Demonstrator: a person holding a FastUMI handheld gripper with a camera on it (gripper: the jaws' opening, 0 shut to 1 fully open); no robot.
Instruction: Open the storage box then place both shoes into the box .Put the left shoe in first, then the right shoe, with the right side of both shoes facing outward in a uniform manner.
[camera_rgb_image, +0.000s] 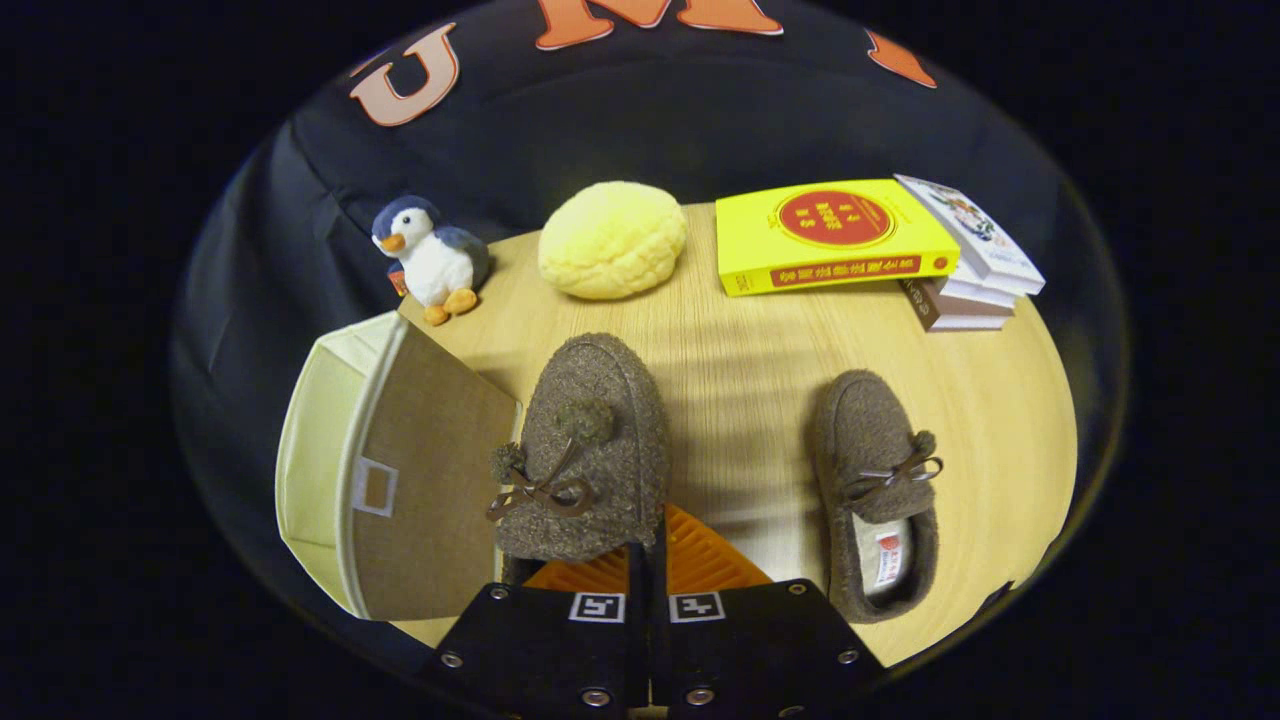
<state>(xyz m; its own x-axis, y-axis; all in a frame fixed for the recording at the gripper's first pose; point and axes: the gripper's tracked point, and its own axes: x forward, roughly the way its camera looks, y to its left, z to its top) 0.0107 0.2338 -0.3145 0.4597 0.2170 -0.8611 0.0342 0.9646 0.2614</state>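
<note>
Tongs (648, 545) pinch a brown slipper (590, 450) above the wooden table (750, 370).

The gripper (648, 560) hides the heel of the left shoe (590, 450); the fingers stand close together there, and whether both press on it cannot be told. The box (400, 470) shows its lid face, so its inside stays hidden, and its lower corner is cut off. The right shoe (878, 490) has an insole label too small to read. The lower books (960, 300) lie partly hidden under the top ones. The table (750, 360) runs out of sight near the fingers
</note>
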